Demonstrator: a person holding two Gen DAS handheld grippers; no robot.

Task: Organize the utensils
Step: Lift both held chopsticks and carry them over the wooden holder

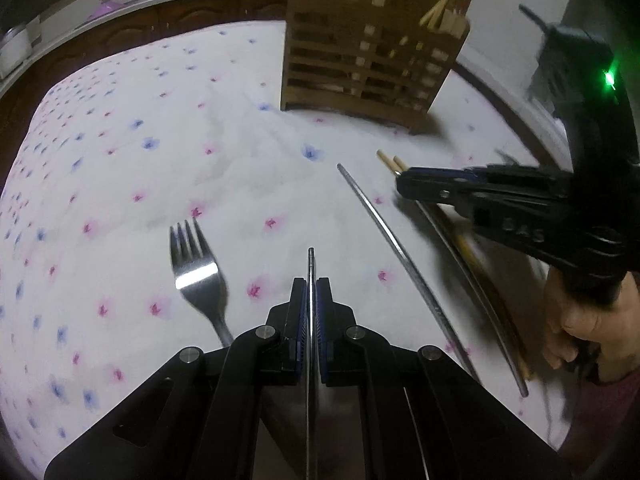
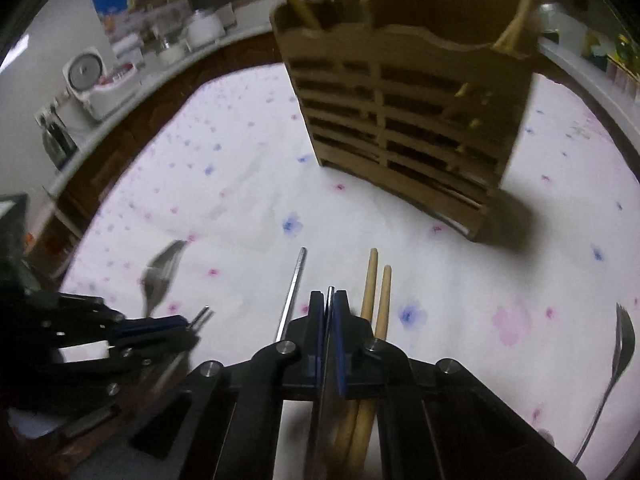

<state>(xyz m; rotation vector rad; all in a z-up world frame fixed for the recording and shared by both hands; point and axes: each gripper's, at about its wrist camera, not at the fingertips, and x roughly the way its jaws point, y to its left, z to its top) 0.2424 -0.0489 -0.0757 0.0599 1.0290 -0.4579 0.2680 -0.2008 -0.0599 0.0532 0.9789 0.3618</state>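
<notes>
My left gripper (image 1: 311, 286) is shut on a thin metal chopstick (image 1: 311, 262) whose tip sticks out past the pads. A fork (image 1: 196, 272) lies just left of it on the floral tablecloth. My right gripper (image 2: 328, 300) is shut on another thin metal chopstick (image 2: 329, 292), low over the cloth. Beside it on the right lies a pair of wooden chopsticks (image 2: 378, 292), and on the left a loose metal chopstick (image 2: 294, 292). The slatted wooden utensil holder (image 2: 400, 120) stands upright beyond both grippers, with chopsticks in it.
A second fork (image 2: 624, 344) lies at the right edge of the right wrist view. The white flowered cloth (image 1: 160, 140) covers the table. A counter with a rice cooker (image 2: 86, 76) and jars runs behind the table. A hand (image 1: 580, 320) holds the right gripper.
</notes>
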